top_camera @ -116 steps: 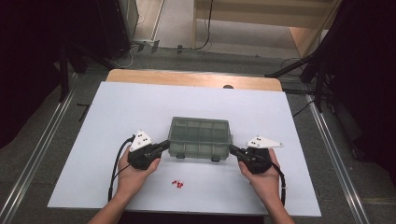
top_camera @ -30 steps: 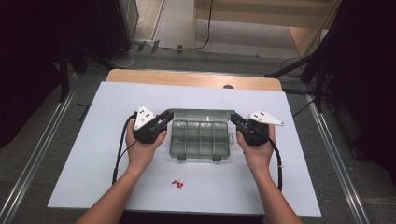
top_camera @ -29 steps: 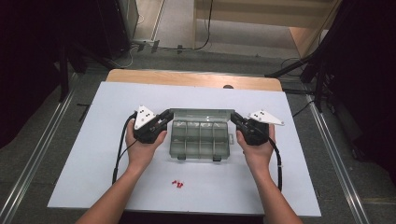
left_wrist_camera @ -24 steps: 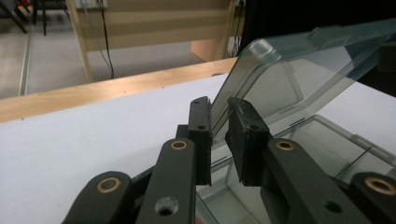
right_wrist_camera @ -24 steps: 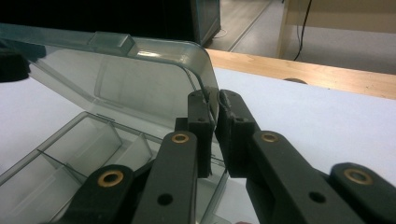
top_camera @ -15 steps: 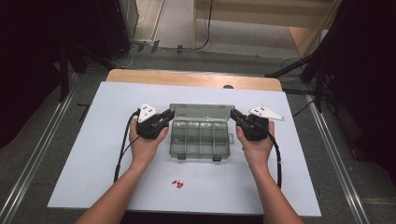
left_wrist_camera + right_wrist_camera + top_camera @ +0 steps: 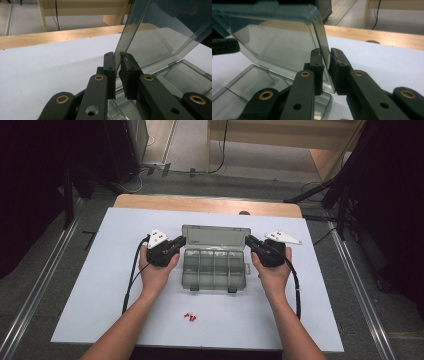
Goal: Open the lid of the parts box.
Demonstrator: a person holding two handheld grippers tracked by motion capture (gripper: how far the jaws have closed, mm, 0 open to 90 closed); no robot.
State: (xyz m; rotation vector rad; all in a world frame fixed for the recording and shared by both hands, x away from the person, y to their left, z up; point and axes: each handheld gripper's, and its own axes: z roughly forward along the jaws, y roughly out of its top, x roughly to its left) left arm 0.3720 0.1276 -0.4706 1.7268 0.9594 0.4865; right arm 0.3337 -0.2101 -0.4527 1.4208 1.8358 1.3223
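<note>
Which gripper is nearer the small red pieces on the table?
Left. The left gripper is at the lid's left edge; the right gripper is farther off, at its right edge. The red pieces lie left of centre.

lid (image 7: 216, 236) swung open, tilted back

Even overhead light falls on the white table (image 7: 100, 285), which is bright, while the surroundings sink into near black. Shadows are soft and short. The clear lid (image 7: 277, 37) carries faint reflections. Both gripper views blur the nearest jaw parts slightly.
</note>
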